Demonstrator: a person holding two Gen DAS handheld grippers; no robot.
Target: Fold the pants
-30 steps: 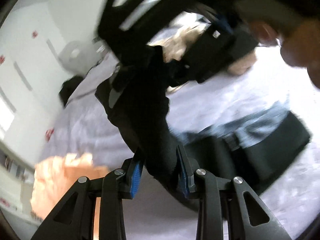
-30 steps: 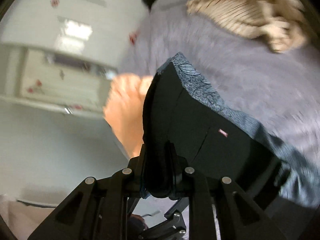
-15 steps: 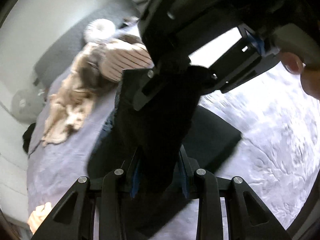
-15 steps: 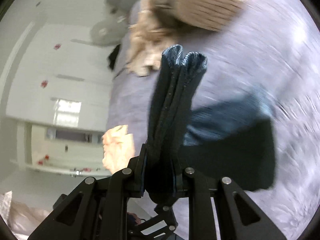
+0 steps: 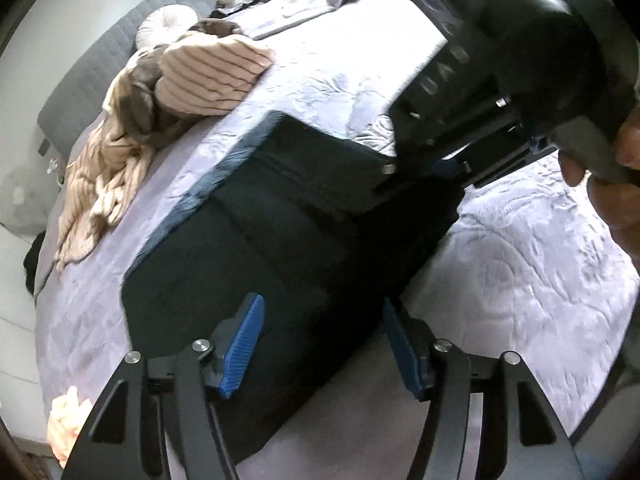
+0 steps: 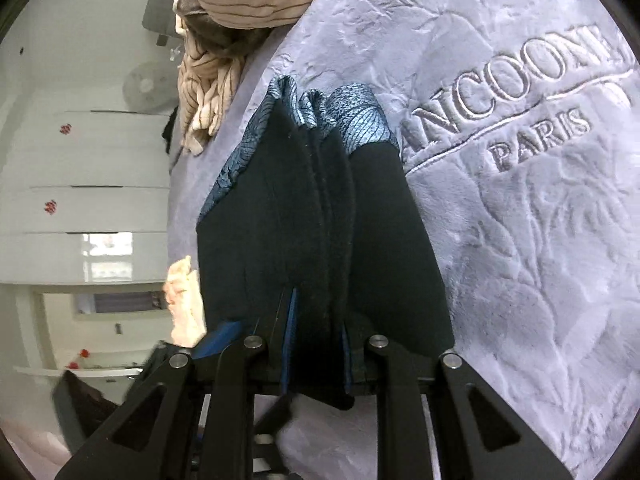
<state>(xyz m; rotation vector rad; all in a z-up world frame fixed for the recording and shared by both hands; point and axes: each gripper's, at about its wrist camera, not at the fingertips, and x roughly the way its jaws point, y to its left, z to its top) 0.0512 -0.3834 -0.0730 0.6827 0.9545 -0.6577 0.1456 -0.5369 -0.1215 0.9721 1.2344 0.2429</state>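
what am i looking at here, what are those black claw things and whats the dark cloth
There is no robot: a person holds a two-finger gripper in each hand, each carrying a camera that looks along its fingers. One picture comes from each gripper.

Dark pants with a blue patterned band lie on a lilac bedspread, with a striped blanket farther up the bed.

The left gripper has just been opening; its blue pads stand clear of the pants. The right gripper is shut on a bunched edge of the pants.

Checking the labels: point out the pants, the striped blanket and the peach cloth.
pants (image 5: pixel 280 240): left wrist view, middle of the dark folded panel.
striped blanket (image 5: pixel 208 76): left wrist view, its bunched striped top.
peach cloth (image 5: pixel 66 420): left wrist view, its visible lump at the bed's edge.
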